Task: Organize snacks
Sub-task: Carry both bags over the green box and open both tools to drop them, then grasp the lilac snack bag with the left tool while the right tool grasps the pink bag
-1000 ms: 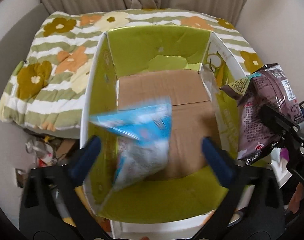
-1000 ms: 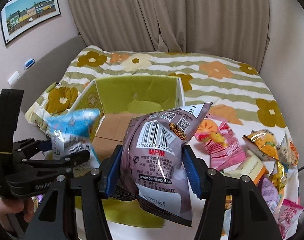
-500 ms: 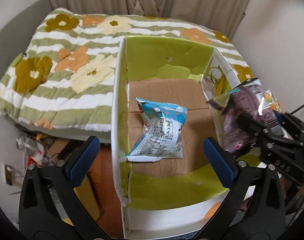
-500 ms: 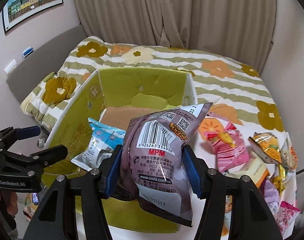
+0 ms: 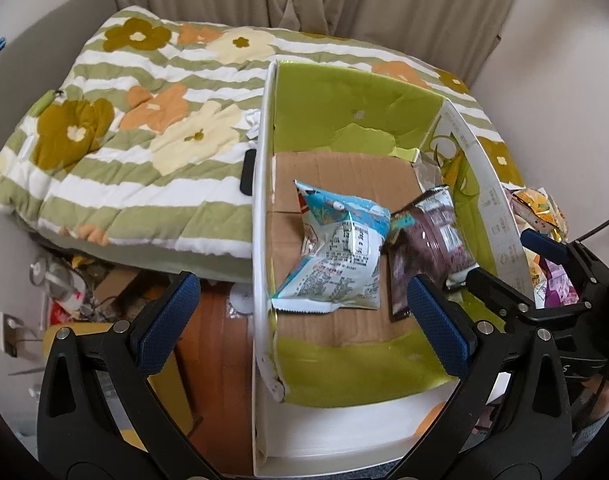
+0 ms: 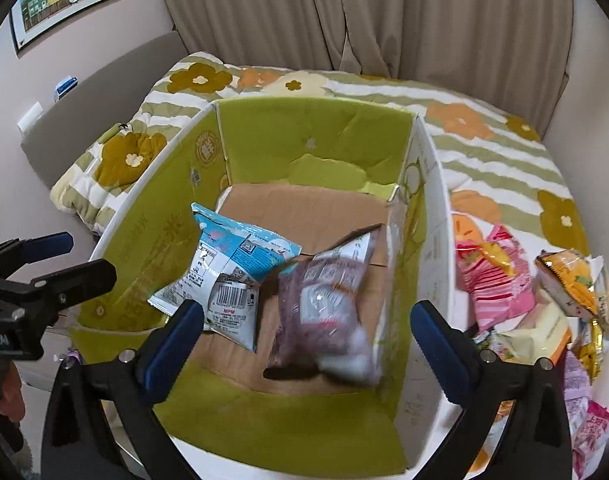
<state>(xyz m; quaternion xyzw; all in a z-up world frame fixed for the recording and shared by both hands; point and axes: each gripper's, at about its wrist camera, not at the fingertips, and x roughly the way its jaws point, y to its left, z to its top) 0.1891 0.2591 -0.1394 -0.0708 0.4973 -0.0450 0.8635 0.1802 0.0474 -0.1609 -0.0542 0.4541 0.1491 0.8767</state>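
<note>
An open cardboard box with green inner walls [image 5: 344,108] [image 6: 312,136] stands on the bed. A blue snack bag [image 5: 336,252] [image 6: 228,272] lies on its brown floor. A purple snack bag [image 5: 428,244] [image 6: 324,312] is inside the box to its right, blurred in the right wrist view. My left gripper [image 5: 304,320] is open and empty above the box's left wall. My right gripper [image 6: 304,344] is open and empty above the box's near edge. It also shows at the right of the left wrist view [image 5: 516,264].
Several more snack bags [image 6: 516,292] lie on the flowered quilt [image 5: 144,120] right of the box. A black phone [image 5: 247,172] lies on the quilt by the box's left wall. Clutter sits on the floor [image 5: 84,280] left of the bed. Curtains hang behind.
My left gripper let go of the blue bag, which dropped into the box. My right gripper then opened and the purple bag fell in beside it.
</note>
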